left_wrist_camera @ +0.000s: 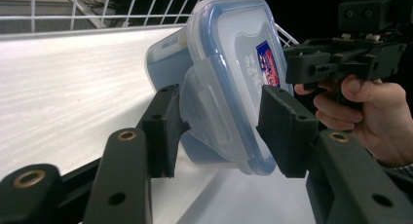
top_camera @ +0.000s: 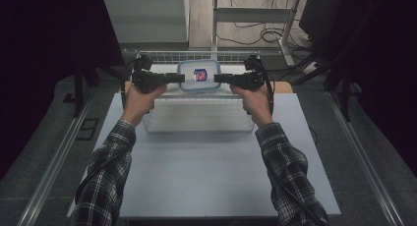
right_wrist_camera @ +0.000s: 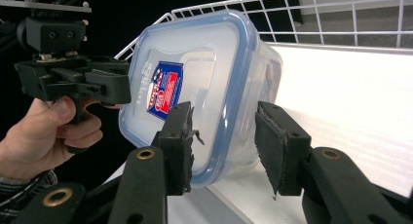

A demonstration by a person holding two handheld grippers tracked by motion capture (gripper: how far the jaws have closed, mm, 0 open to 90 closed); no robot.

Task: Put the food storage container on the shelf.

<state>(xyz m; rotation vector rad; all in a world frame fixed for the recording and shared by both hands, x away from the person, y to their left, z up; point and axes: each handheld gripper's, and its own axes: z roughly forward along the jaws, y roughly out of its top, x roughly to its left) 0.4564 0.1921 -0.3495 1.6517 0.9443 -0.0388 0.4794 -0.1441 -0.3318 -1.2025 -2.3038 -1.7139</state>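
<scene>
**Box held up over the basket**

At the far side of the desk (top_camera: 206, 157), above the wire basket (top_camera: 196, 56), the lidded box (top_camera: 199, 74) hangs between both grippers (not set down yet). Left hand-held gripper (left_wrist_camera: 224, 131) half open, straddling its side latch, grip uncertain; right hand-held gripper (right_wrist_camera: 224, 146) clamps the rim.

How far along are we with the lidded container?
Done: the container looks lifted, held above the wire basket with its lid on. In hand: the right tool clamps one end, and the left tool straddles the other end, though its grip is unclear. Left: setting it down, since it rests on nothing yet.
</scene>
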